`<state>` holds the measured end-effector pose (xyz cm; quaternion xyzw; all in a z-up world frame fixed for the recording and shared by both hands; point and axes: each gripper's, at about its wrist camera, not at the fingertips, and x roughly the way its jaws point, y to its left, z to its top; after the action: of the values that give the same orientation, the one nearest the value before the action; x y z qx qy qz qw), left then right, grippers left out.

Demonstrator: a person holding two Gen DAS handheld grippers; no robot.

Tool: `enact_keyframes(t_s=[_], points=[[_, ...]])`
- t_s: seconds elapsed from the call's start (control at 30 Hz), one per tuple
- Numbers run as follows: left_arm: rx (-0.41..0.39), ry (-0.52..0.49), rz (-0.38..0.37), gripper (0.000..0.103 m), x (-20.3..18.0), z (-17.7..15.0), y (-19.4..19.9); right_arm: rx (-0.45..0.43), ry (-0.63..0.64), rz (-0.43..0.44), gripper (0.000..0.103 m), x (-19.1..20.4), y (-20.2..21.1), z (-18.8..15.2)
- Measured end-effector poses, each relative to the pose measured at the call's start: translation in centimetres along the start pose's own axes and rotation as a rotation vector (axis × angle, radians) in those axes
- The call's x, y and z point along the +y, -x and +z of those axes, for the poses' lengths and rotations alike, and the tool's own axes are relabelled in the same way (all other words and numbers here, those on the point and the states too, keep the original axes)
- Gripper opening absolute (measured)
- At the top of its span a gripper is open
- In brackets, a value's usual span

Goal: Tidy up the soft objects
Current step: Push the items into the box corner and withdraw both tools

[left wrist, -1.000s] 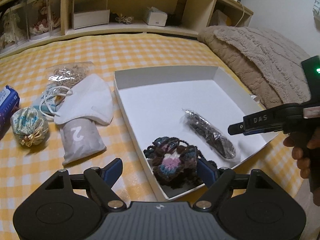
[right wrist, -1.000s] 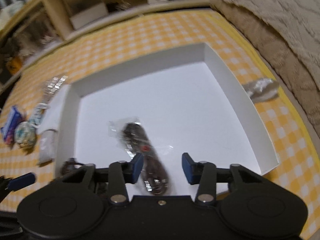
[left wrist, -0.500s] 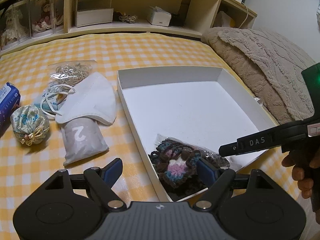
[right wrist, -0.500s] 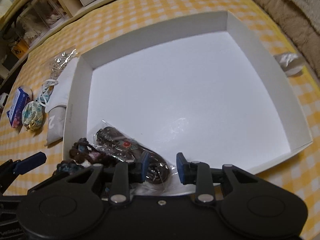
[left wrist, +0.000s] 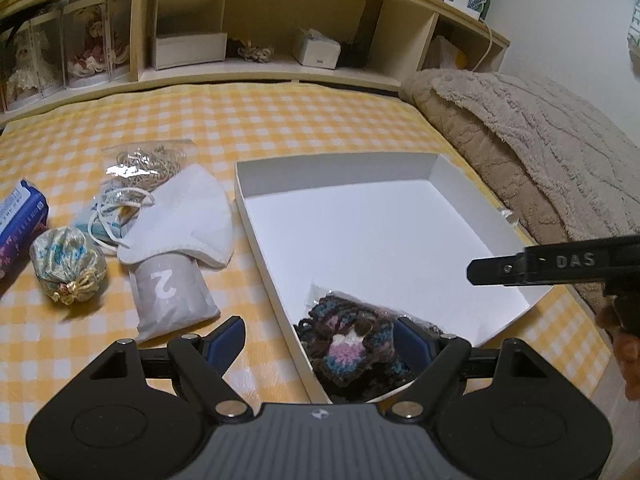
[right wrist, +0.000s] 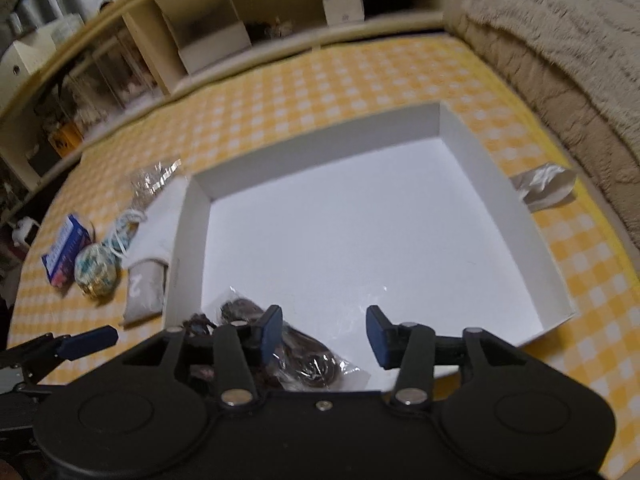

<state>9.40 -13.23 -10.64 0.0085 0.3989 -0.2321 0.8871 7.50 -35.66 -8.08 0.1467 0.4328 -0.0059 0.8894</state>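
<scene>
**Two soft items boxed, loose pile waits at the left**

Going left to right on the bed (left wrist: pixel 280 120), we see the unsorted soft things bunched toward its left edge: a blue packet (left wrist: pixel 20 216) outermost, then a brocade drawstring pouch (left wrist: pixel 68 264), a bag of rubber bands (left wrist: pixel 148 164), a white face mask (left wrist: pixel 188 220) lying over the top of a grey sachet marked 2 (left wrist: pixel 172 296). We judge they sit together there because they are the queue not yet sorted.

The left hand-held gripper (left wrist: pixel 320 338) hovers with its jaws spread, straddling the near left wall of the white box (left wrist: pixel 336 172); it holds nothing. The crochet piece (left wrist: pixel 352 352) lies between its pads inside the box's near left corner, untouched as far as we can tell.

Right beside the crochet, along the near wall, lies the dark item in clear wrap (right wrist: pixel 300 360). The right hand-held gripper (right wrist: pixel 324 334) is above it with jaws opening; the wrap sits under the left pad, not pinched. We read this as a release, packing items tight into one corner to leave the box floor free.

At the right edge of the bed sits a folded beige blanket (left wrist: pixel 540 152); a small white bundle (right wrist: pixel 544 184) lies between it and the box.
</scene>
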Motion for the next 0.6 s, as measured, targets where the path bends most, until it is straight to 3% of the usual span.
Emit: enact_keyframes(t_s=[0.33,0.6], points=[[-0.048,0.020,0.007,0.087,0.1,0.9,2.2,-0.119,0.051,-0.013,0.061,2.1,3.6,-0.9],[-0.068,0.042,0.031,0.098,0.6,1.1,3.6,-0.187,0.050,-0.046,0.075,2.0,6.1,-1.9]])
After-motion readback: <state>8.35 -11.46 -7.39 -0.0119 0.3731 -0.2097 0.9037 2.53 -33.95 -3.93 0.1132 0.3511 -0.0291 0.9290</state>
